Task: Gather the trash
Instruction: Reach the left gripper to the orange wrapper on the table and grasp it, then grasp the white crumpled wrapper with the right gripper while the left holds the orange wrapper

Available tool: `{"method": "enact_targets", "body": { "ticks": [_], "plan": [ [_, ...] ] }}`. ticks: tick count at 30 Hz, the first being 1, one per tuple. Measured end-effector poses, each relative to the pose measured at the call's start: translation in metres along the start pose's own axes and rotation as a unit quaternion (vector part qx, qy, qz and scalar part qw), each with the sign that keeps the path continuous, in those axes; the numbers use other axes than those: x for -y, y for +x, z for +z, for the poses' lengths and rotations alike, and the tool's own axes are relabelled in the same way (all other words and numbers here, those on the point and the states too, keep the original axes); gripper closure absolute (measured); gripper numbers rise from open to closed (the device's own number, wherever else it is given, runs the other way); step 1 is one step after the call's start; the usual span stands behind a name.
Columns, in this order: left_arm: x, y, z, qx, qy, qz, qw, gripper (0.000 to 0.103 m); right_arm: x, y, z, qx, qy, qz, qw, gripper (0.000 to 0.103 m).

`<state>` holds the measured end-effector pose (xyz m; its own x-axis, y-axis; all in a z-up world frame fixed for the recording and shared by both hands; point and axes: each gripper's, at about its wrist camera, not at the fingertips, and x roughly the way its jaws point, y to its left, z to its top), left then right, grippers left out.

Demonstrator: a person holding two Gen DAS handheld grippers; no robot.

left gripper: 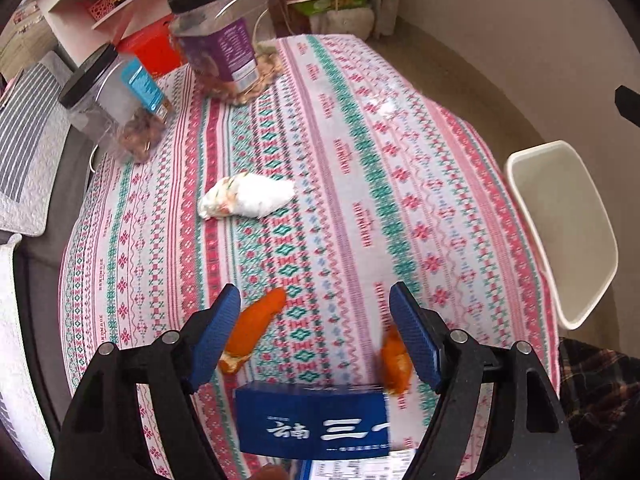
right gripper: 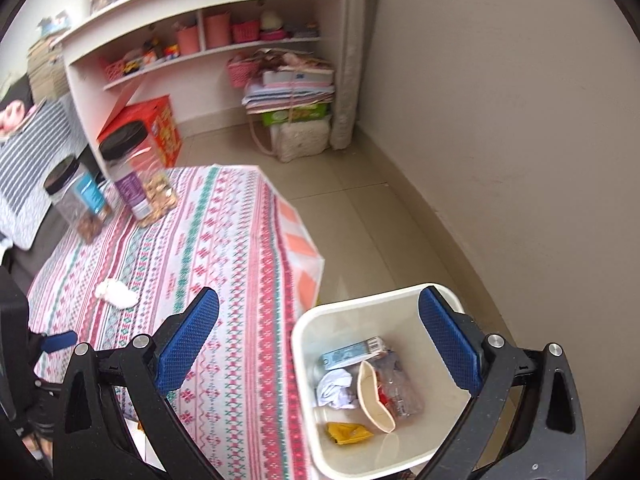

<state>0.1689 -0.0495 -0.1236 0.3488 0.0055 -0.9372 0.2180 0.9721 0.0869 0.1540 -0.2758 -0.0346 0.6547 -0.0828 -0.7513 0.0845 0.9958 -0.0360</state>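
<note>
My left gripper (left gripper: 316, 304) is open above the near part of the patterned table (left gripper: 360, 168). Two orange peel pieces lie by its fingers: one (left gripper: 254, 326) at the left finger, one (left gripper: 396, 364) at the right finger. A blue carton (left gripper: 312, 420) lies just below, between the jaws. A crumpled white tissue (left gripper: 248, 198) sits mid-table; it also shows in the right wrist view (right gripper: 116, 294). My right gripper (right gripper: 320, 312) is open and empty over the white trash bin (right gripper: 308, 340), which holds a carton, paper, a cup and wrappers.
Two black-lidded clear jars (left gripper: 116, 104) (left gripper: 216, 36) stand at the table's far left. The bin (left gripper: 560, 232) stands on the floor at the table's right edge. Shelves (right gripper: 200, 28), a red box (right gripper: 152, 128) and stacked bags (right gripper: 292, 96) line the far wall.
</note>
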Motion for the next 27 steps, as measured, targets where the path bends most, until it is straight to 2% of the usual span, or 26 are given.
{"method": "enact_targets", "body": {
  "ticks": [5, 9, 12, 14, 17, 20, 23, 27],
  "plan": [
    [-0.04, 0.038, -0.01, -0.067, -0.007, -0.011, 0.9976, 0.028, -0.037, 0.013, 0.0, -0.005, -0.043, 0.006, 0.999, 0.007],
    [-0.054, 0.057, -0.018, -0.098, 0.0, -0.027, 0.9948, 0.03, -0.062, 0.024, 0.0, -0.01, -0.07, 0.019, 0.997, 0.007],
    [-0.059, 0.067, -0.022, -0.105, -0.001, -0.031, 0.994, 0.051, -0.081, 0.033, 0.001, -0.013, -0.087, 0.031, 0.996, 0.007],
    [-0.062, 0.069, -0.023, -0.1, -0.005, -0.044, 0.994, 0.066, -0.093, 0.038, 0.002, -0.012, -0.099, 0.037, 0.994, 0.007],
    [-0.068, 0.066, -0.022, -0.091, -0.003, -0.045, 0.9948, 0.079, -0.109, 0.046, 0.002, -0.013, -0.115, 0.051, 0.992, 0.007],
    [-0.083, 0.058, -0.026, -0.084, -0.021, -0.048, 0.9951, 0.081, -0.126, 0.055, 0.001, -0.013, -0.137, 0.065, 0.988, 0.007],
    [-0.113, 0.045, -0.033, -0.068, -0.052, -0.032, 0.9958, 0.081, -0.144, 0.063, -0.004, -0.008, -0.169, 0.078, 0.983, 0.007],
    [-0.152, 0.014, -0.048, -0.033, -0.114, -0.025, 0.9926, 0.081, -0.169, 0.073, -0.009, -0.028, -0.189, 0.136, 0.972, 0.007]
  ]
}}
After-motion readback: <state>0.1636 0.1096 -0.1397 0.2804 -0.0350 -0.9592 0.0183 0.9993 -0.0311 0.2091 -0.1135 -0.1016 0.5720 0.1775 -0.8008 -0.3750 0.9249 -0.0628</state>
